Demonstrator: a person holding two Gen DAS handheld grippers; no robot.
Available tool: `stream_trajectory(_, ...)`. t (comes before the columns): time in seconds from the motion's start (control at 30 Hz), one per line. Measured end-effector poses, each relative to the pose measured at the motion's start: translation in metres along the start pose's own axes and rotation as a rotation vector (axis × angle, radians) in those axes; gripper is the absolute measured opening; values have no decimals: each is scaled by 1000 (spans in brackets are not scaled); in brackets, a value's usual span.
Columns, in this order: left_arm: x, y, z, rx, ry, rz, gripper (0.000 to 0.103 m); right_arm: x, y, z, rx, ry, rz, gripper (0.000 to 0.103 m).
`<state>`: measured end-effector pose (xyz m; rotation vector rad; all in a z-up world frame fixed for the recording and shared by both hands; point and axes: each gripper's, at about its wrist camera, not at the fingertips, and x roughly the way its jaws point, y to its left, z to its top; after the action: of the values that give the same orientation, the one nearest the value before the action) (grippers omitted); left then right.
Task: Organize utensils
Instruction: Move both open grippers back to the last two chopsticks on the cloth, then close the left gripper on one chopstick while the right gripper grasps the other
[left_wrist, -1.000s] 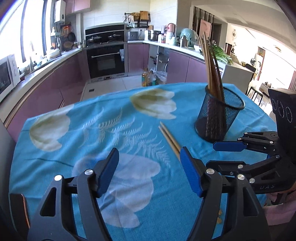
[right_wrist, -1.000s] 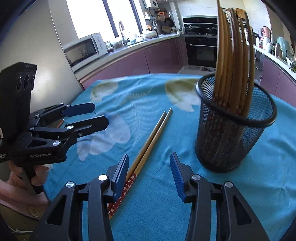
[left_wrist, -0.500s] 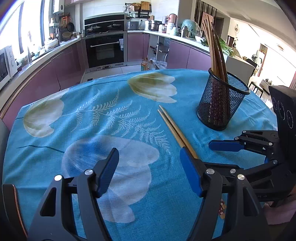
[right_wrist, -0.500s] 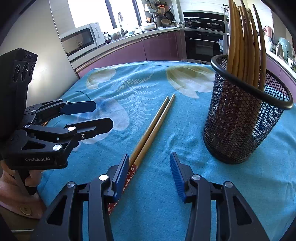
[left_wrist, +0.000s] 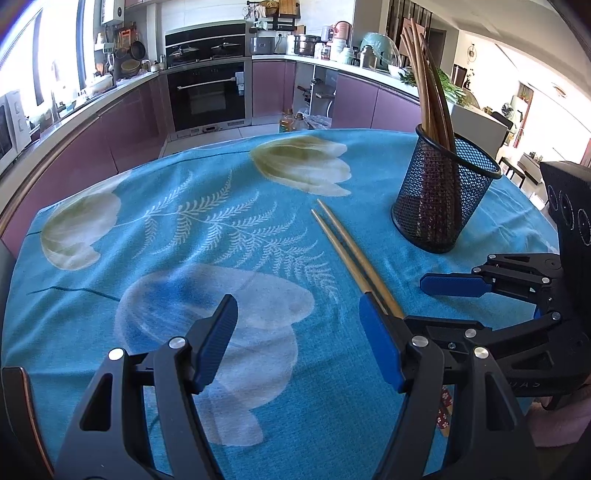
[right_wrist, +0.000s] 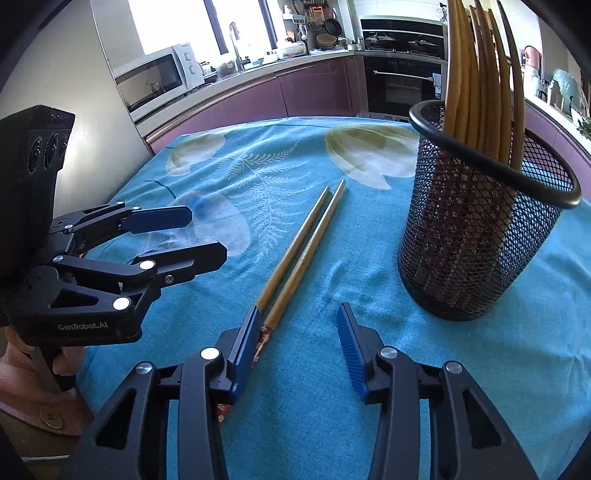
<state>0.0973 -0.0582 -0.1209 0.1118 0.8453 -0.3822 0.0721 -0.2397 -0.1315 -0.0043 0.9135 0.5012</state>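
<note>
1. Compared with a second ago, the left wrist view sits higher and further back: the mesh cup (left_wrist: 445, 195) has moved from mid-right to upper right of the frame, and more of the loose chopstick pair (left_wrist: 351, 254) shows.
2. In the right wrist view the cup (right_wrist: 480, 236) has drifted right and the pair (right_wrist: 303, 254) now runs toward the left blue pad rather than between the pads.
3. The left gripper (left_wrist: 299, 341) hangs over the blue floral cloth (left_wrist: 177, 236) on the desk, jaws wide apart and holding nothing; the right gripper (right_wrist: 295, 350) is likewise spread and empty.
4. Only the right wrist view shows the pair's red patterned ends, tucked beside its left finger (right_wrist: 243, 341), and the pink-sleeved hand (right_wrist: 62, 363) holding the left tool.
5. Only the left wrist view shows the cloth's left edge and the kitchen floor beyond.
6. The pair lies flat, centre frame, well apart from the cup, which holds upright chopsticks (right_wrist: 476, 74); bare cloth spreads left of the pair.
</note>
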Motion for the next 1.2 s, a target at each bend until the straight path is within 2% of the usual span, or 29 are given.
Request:
stream_trajectory(0.4, 8, -10, 2, 18, 18, -16, 68, -6, -11, -4, 32, 5, 15, 37)
stream_trajectory(0.8, 23, -21, 6, 40, 57, -40, 68, -7, -15, -5, 40, 6, 22, 36)
stream_trajectory(1.2, 36, -29, 5, 86, 95, -24, 66, -5, -15, -3, 41, 5, 18, 36)
